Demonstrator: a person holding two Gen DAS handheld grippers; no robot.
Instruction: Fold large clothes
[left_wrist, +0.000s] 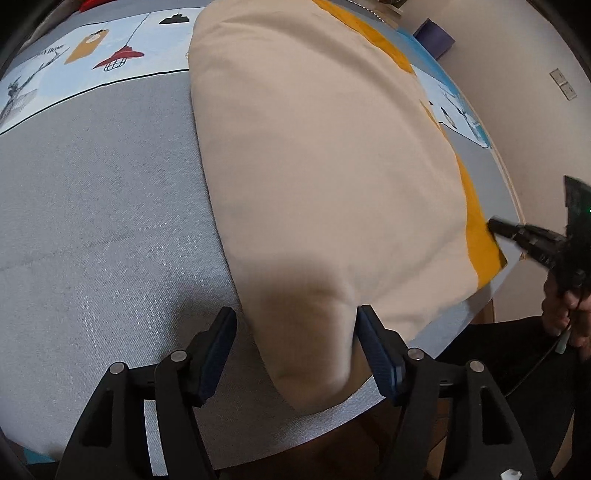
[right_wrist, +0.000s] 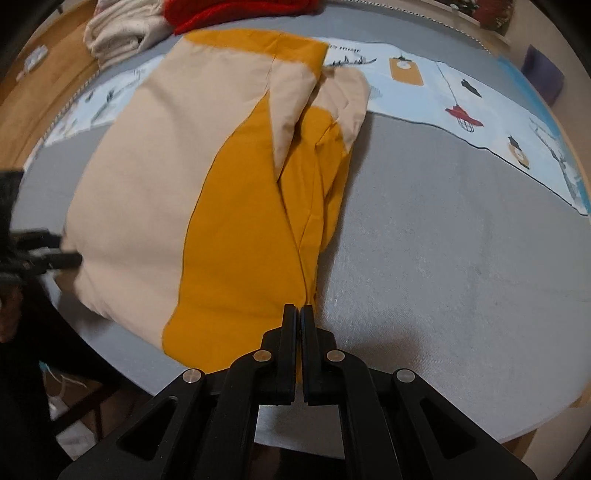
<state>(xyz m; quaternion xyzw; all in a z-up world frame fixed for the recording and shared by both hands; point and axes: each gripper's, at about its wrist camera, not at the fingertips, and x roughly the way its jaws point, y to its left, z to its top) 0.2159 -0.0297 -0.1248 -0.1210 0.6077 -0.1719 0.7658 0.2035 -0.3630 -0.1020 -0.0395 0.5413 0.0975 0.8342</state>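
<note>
A large beige and mustard-yellow garment (left_wrist: 325, 155) lies folded lengthwise on the grey table cover (left_wrist: 103, 206). My left gripper (left_wrist: 297, 319) is open, its fingers on either side of the beige near corner, which hangs over the table edge. In the right wrist view the garment (right_wrist: 229, 206) shows its yellow panel, and my right gripper (right_wrist: 298, 314) is shut on the yellow near edge. The right gripper also shows in the left wrist view (left_wrist: 496, 226) at the yellow corner. The left gripper shows at the left edge of the right wrist view (right_wrist: 62, 251), by the beige corner.
A light-blue printed cloth (right_wrist: 461, 96) with lamp drawings runs along the far side of the table. A pile of white and red clothes (right_wrist: 147, 22) lies at the far left corner. A purple object (left_wrist: 434, 37) sits by the wall. The table edge (left_wrist: 332, 417) is near.
</note>
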